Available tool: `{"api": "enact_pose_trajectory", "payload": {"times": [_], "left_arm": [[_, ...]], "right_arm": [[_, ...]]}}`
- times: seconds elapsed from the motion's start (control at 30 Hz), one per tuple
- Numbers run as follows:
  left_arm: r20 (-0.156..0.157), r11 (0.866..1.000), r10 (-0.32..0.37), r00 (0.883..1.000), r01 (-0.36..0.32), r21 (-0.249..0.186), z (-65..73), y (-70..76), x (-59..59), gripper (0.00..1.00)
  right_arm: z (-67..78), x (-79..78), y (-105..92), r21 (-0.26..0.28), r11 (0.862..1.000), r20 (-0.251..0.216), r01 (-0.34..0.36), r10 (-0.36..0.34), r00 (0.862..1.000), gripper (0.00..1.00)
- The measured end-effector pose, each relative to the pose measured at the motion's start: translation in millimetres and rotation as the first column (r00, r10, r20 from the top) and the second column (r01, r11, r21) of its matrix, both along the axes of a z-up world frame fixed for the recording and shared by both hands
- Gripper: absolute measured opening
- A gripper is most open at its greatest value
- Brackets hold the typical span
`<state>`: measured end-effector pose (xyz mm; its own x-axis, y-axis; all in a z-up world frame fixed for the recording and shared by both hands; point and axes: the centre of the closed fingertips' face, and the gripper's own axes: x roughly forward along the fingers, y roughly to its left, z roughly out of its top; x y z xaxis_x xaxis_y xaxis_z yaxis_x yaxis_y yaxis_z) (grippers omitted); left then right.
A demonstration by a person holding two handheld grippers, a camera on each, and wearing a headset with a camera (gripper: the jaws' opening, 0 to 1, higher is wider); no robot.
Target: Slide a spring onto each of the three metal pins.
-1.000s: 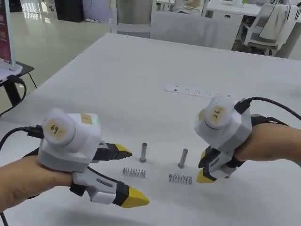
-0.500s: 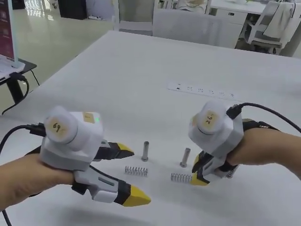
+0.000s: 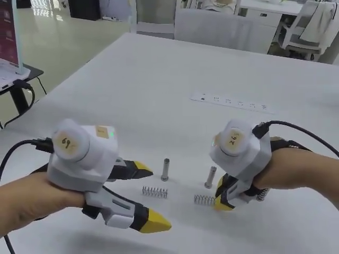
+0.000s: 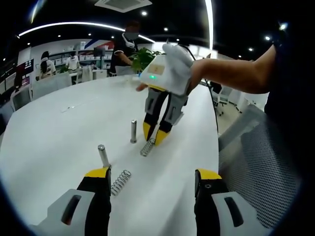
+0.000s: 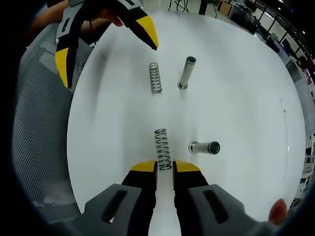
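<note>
The white table (image 3: 159,79) runs past the edges of the head view. The left gripper (image 4: 153,173) hovers low over the table's near part, its jaws spread wide with nothing between them. The right gripper (image 5: 165,167) tips down at the tabletop. Its jaws are drawn almost together around the near end of the right spring (image 3: 204,200), but I cannot tell whether they actually squeeze it, and in the head view the gripper's body hides their tips. A power strip (image 3: 233,102) lies farther back.

The left pin (image 3: 166,169) and the right pin (image 3: 211,177) stand upright, apart from each other. The right spring lies flat just beside the right pin, and the left spring (image 3: 154,191) lies flat near the left pin. A small coil (image 3: 261,194) peeks out behind the right gripper, mostly hidden.
</note>
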<state>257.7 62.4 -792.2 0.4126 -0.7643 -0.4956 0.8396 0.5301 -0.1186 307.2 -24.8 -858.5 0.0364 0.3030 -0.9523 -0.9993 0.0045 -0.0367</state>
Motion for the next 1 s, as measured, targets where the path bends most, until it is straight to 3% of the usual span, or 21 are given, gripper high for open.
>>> {"api": "enact_pose_trajectory", "payload": {"times": [0.53,1.0], "left_arm": [[0.003,1.0,-0.007,1.0,0.007,-0.002,1.7,-2.7,-1.3,0.64],[0.022,1.0,-0.029,0.999,0.029,0.009,2.9,-8.5,-2.6,0.6]], "right_arm": [[-3.3,-2.8,-1.8,-0.015,1.0,0.006,-0.002,0.002,1.0,0.08],[21.6,-12.0,-0.1,0.008,1.0,0.021,-0.008,0.008,1.0,0.08]]}}
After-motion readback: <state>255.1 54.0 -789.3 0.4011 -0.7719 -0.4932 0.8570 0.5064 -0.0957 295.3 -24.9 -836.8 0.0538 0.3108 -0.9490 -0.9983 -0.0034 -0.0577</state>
